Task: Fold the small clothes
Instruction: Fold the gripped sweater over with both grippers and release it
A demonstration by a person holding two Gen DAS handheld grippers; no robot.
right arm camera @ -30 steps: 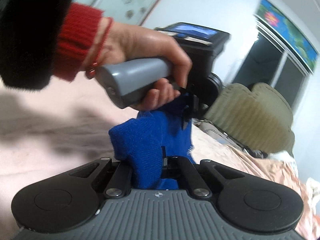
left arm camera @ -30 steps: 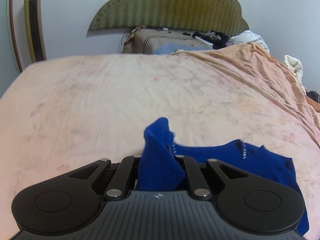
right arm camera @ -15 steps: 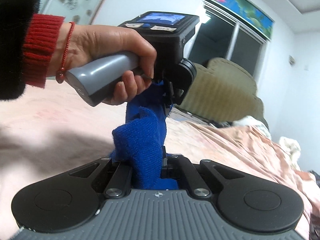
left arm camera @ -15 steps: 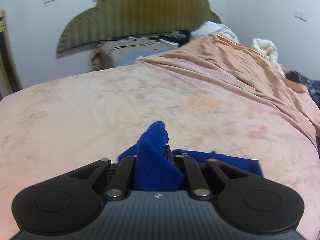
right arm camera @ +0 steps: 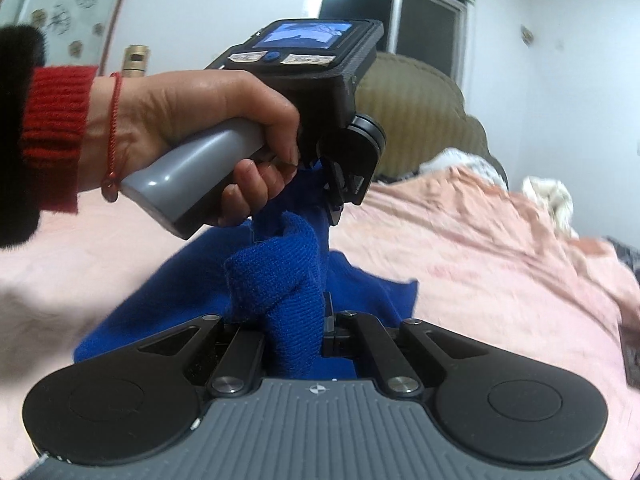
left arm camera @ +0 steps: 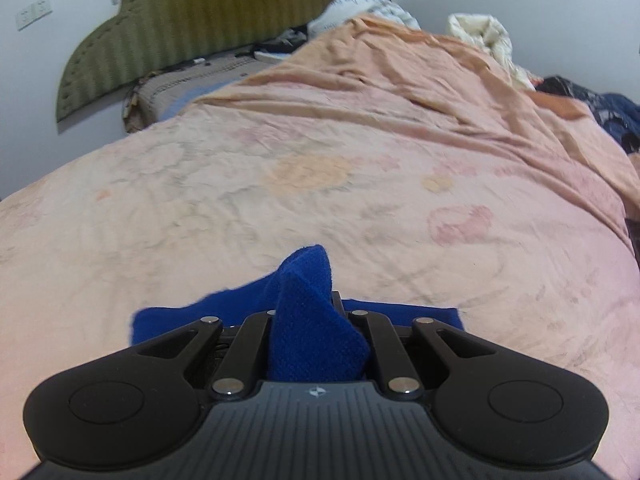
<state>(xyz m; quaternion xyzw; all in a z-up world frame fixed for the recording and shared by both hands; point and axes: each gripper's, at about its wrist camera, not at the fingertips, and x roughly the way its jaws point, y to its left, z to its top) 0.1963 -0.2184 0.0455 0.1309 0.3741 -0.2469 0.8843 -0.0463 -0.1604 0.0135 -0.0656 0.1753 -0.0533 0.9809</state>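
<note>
Your left gripper [left arm camera: 308,312] is clenched on a bunched fold of the blue knit garment [left arm camera: 316,320]; the fold stands up between the jaws in a peak. From the left wrist view, the rest of the garment spreads flat just beyond the gripper to left and right, lying on the pink bedspread [left arm camera: 320,184].

Your right gripper [right arm camera: 296,312] is likewise clenched on a thick roll of the same garment [right arm camera: 276,280], which rises above the jaws and hides the fingertips. In the right wrist view the cloth runs from that roll up and away to your left gripper [right arm camera: 334,200], whose jaws pinch it from above. Your left hand [right arm camera: 208,128] wraps the grey handle [right arm camera: 192,184], with a red cord at the wrist and a red knit cuff [right arm camera: 56,132] under a black fuzzy sleeve [right arm camera: 16,136]. The small screen [right arm camera: 306,36] on top of that unit is lit. Below the two grips, the garment drapes down onto the bedspread, near the bed's close edge.

Farther off: an olive headboard [left arm camera: 224,20] against the white wall, rumpled white bedding [left arm camera: 480,36] at far right, dark clothes [left arm camera: 600,108] at the right edge. A dark window [right arm camera: 400,24] shows beyond the headboard in the right wrist view.
</note>
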